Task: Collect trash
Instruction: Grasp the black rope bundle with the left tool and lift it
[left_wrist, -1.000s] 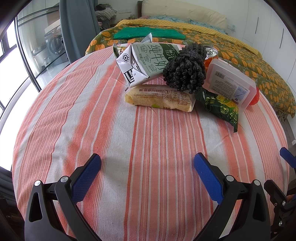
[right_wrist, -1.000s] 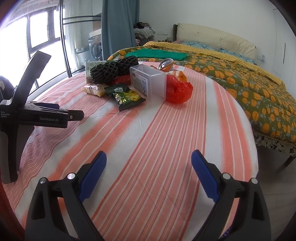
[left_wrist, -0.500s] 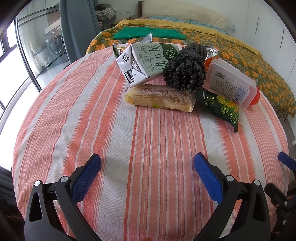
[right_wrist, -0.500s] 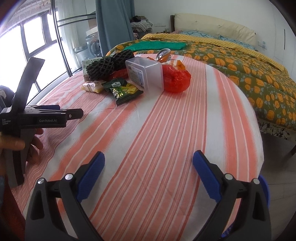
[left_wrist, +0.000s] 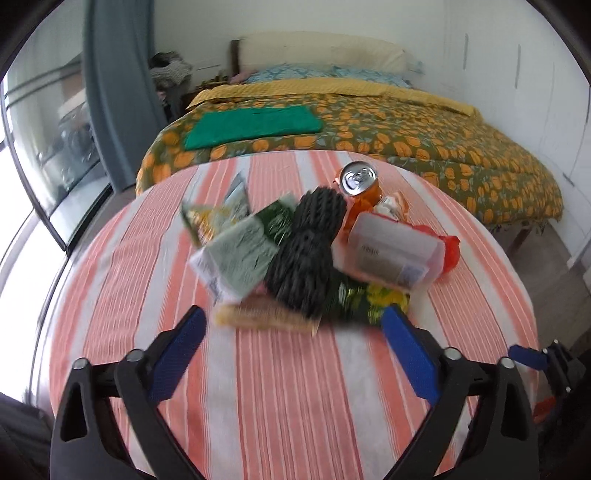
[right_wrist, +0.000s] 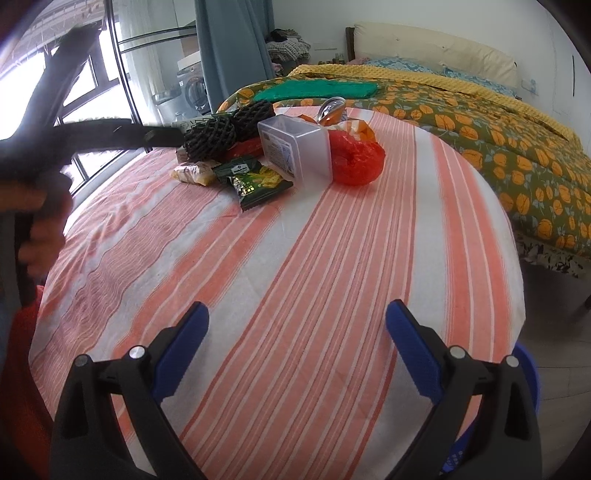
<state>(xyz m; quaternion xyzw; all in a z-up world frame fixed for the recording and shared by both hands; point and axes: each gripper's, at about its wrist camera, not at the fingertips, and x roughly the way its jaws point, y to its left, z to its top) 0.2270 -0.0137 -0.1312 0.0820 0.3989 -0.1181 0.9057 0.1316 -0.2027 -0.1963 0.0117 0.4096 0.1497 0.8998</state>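
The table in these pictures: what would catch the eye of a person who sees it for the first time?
First, the heap of trash at the far side of the round striped table: a black foam net, a clear plastic box and a red bag pressed against it. An orange drink can stands behind them. Both claws, left claw and right claw, are open and hold nothing.

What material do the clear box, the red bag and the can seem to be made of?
Clear box: looks like hard, frosted translucent plastic; its label shows through smooth walls. Red bag: thin glossy plastic film, crumpled with shiny creases. Can: probably metal, likely aluminium; silver reflective top with a pull-tab.
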